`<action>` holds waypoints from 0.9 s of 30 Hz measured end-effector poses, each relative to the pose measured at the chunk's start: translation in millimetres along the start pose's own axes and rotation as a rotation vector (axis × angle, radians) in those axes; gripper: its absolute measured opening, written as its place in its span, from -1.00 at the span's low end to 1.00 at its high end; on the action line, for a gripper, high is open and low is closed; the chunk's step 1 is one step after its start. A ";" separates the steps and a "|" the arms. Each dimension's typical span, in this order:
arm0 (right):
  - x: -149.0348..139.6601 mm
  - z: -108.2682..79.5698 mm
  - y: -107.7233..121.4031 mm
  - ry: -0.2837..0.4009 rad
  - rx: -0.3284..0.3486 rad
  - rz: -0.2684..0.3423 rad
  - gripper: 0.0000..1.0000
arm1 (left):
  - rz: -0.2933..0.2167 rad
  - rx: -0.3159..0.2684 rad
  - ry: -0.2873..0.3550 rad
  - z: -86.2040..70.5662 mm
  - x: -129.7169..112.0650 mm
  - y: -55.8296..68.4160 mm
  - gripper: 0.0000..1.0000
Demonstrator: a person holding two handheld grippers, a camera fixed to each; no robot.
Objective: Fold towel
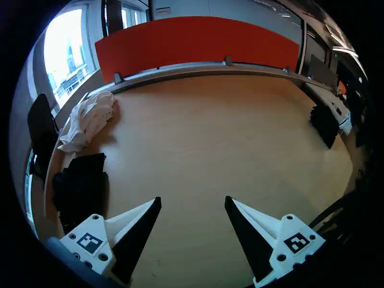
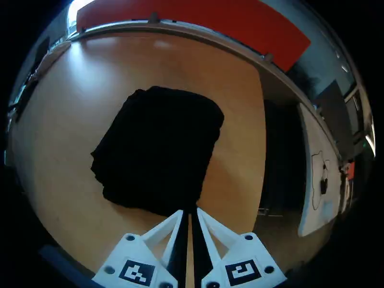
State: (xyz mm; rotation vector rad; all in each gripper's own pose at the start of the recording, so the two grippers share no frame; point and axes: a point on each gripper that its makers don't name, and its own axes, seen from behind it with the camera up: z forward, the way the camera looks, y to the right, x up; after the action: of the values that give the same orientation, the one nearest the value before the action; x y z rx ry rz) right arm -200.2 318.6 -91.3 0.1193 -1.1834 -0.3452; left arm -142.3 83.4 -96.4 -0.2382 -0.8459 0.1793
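Closest to my right camera are the right gripper's [image 2: 190, 210] white plastic fingers with black pads. Its jaws are drawn almost together, with a thin slit between them. Their tips meet the near edge of the black folded towel [image 2: 158, 149]. I cannot tell whether any cloth is pinched between them.

That towel lies flat as a rough rectangle on the light wooden desk [image 2: 62, 96], toward the desk's right edge. Bare wood shows to its left and behind it. A red partition panel [image 2: 240, 19] runs along the desk's far edge. Off the right edge stands a white table [image 2: 319, 168] with a thin dark cable on it.

From the left gripper view, I see the left gripper [image 1: 192, 198] above bare wood near the desk's front edge. Its jaws are spread wide apart and hold nothing.

A crumpled white cloth [image 1: 89, 120] sits at the desk's far left corner. A bunched black cloth [image 1: 79, 185] sits nearer along the left edge, just beside my left finger. A dark folded stack [image 1: 325, 124] rests against the desk's right edge, well apart from both cloths.

Beyond the left edge I see a black chair back [image 1: 41, 129] and a bright window [image 1: 65, 53].
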 end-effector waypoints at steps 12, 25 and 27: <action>-6.1 6.6 -1.2 -0.024 -0.005 0.001 -0.89 | -0.001 0.000 -0.002 -1.0 -2.0 -0.2 0.97; -9.7 15.4 0.9 -0.035 -0.022 0.013 -0.87 | 0.002 0.004 -0.003 -2.8 -2.0 -2.8 0.97; -9.9 15.6 0.7 -0.034 -0.023 0.014 -0.87 | 0.001 0.005 -0.002 -3.2 -1.9 -3.1 0.97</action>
State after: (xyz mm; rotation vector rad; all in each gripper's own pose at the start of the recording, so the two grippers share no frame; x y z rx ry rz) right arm -217.8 323.9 -94.0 0.0852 -1.2133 -0.3498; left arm -140.9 79.5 -99.0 -0.2338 -0.8474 0.1830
